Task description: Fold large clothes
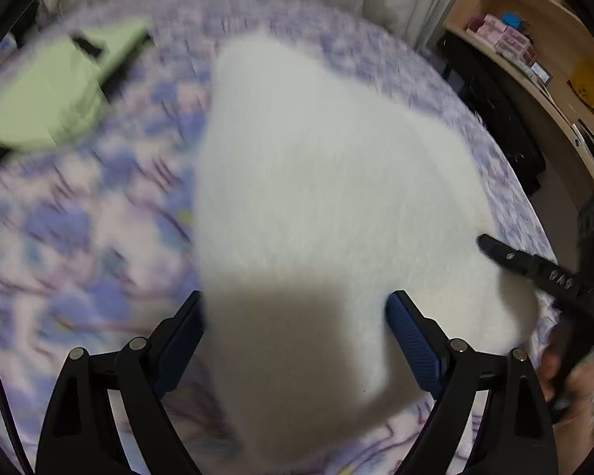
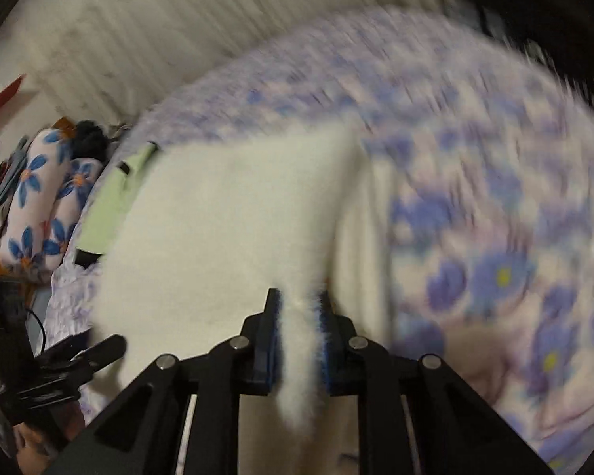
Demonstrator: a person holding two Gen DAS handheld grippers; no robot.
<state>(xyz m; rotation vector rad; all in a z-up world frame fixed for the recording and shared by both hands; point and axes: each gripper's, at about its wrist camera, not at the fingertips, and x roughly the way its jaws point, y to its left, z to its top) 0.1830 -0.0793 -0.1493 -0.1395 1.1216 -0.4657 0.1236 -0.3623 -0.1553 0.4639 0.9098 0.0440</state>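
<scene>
A white fleecy garment [image 1: 328,182] lies on the floral bed sheet [image 1: 79,229], blurred by motion. My left gripper [image 1: 295,308] is open, its blue pads wide apart on either side of the garment's near end. My right gripper [image 2: 299,308] is shut on a fold of the white garment [image 2: 233,229], which hangs down between its pads. The right gripper also shows at the right edge of the left wrist view [image 1: 534,269], at the garment's edge. The left gripper shows at the lower left of the right wrist view [image 2: 71,360].
A folded light-green garment [image 1: 55,87] lies at the far left of the bed. Floral pillows [image 2: 39,206] are stacked at the bed's left end. A curtain [image 2: 138,31] hangs behind. Wooden shelves [image 1: 534,47] with boxes stand at the right.
</scene>
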